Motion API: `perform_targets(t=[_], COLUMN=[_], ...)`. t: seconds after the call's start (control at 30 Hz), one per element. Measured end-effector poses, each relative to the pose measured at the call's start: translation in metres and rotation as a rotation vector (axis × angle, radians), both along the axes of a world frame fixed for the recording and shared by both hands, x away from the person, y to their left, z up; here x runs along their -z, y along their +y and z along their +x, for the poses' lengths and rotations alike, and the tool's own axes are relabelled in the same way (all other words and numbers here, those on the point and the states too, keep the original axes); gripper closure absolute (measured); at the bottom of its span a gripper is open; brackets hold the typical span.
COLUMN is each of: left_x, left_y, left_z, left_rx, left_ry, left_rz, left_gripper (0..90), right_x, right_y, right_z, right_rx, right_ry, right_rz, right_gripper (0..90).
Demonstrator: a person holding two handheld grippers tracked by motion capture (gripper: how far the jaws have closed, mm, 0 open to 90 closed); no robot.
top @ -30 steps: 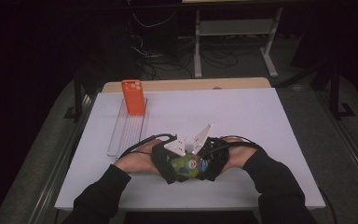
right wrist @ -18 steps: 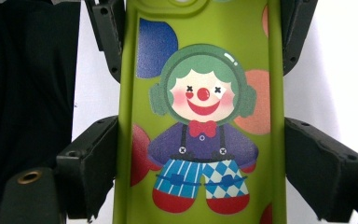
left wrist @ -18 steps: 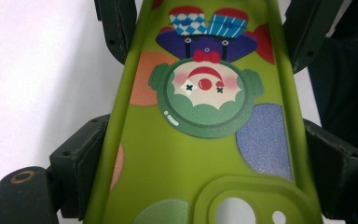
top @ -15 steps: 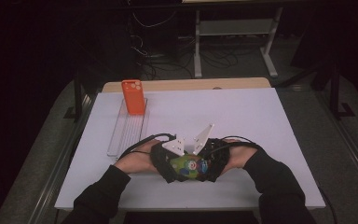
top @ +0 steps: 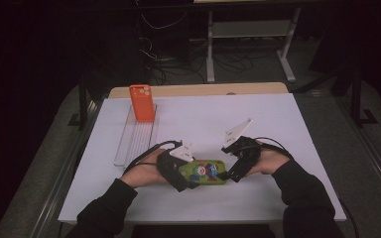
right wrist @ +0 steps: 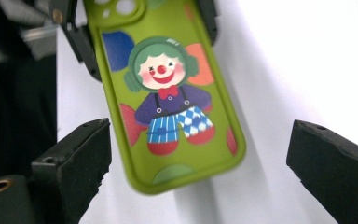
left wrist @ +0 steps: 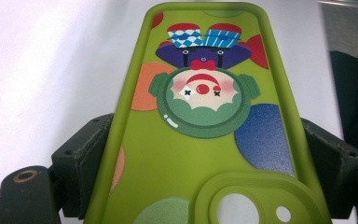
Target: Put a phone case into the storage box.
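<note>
Two phone cases, two grippers, one clear tray on the white table

I counted one green clown case (top: 206,172), lying flat near the front edge of the white table top (top: 278,124), and one orange case (top: 142,102) standing at the far end of a clear tray (top: 135,139), well apart; behind the table the room was dark, with cables and a metal frame. My left gripper (top: 178,166) clamped the green case at its camera-hole end; my right gripper (top: 228,173) had just been opening, its jaws free on both sides of the clown's feet end. The long axis of the case ran left to right between my hands
</note>
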State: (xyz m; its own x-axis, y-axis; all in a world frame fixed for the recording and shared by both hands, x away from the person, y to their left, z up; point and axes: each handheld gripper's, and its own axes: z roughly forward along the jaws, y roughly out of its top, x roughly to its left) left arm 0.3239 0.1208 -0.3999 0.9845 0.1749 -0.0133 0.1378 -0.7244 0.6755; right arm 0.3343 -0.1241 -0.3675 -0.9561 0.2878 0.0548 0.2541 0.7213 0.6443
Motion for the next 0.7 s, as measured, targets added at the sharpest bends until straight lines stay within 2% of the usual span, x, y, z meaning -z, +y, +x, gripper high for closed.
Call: perform_targets(t=[0.03,0.17,0.2,0.23,0.47,0.5,0.6,0.63,0.67,0.7], left_x=[-0.001,-0.001,-0.002,-0.002,-0.003,-0.002,-0.004,-0.003,-0.004,-0.003], left_y=[0.001,0.003,0.004,0.003,0.003,0.003,0.005,0.003,0.005,0.005], left_z=[0.001,0.004,0.006,0.005,0.008,0.008,0.01,0.009,0.01,0.01], left_rx=[-0.012,-0.085,-0.091,-0.113,-0.239,-0.265,-0.285,-0.311,-0.304,-0.323], left_ry=[-0.006,-0.001,0.008,0.004,0.01,0.011,-0.017,-0.013,-0.026,-0.025], left_rz=[-0.001,-0.039,-0.029,-0.043,-0.06,-0.075,-0.043,-0.069,-0.051,-0.054], left_gripper=[14.1,14.1,14.1,14.1,14.2,14.2,14.2,14.2,14.2,14.2], right_x=[-0.001,0.0,0.0,-0.001,0.009,0.011,0.017,0.018,0.019,0.02], right_y=[-0.005,-0.021,-0.024,-0.026,-0.043,-0.044,-0.048,-0.048,-0.049,-0.049], right_z=[0.001,0.0,-0.002,-0.004,-0.008,-0.009,-0.012,-0.013,-0.015,-0.016], right_rx=[0.018,0.115,0.153,0.189,0.364,0.398,0.455,0.476,0.5,0.518], right_ry=[-0.013,-0.005,0.009,0.036,0.013,0.011,-0.004,-0.016,-0.025,-0.026], right_rz=[0.016,0.057,0.074,0.103,0.18,0.195,0.223,0.215,0.223,0.235], right_gripper=[5.1,3.9,3.9,3.9,2.6,2.0,1.5,1.3,1.1,1.1])
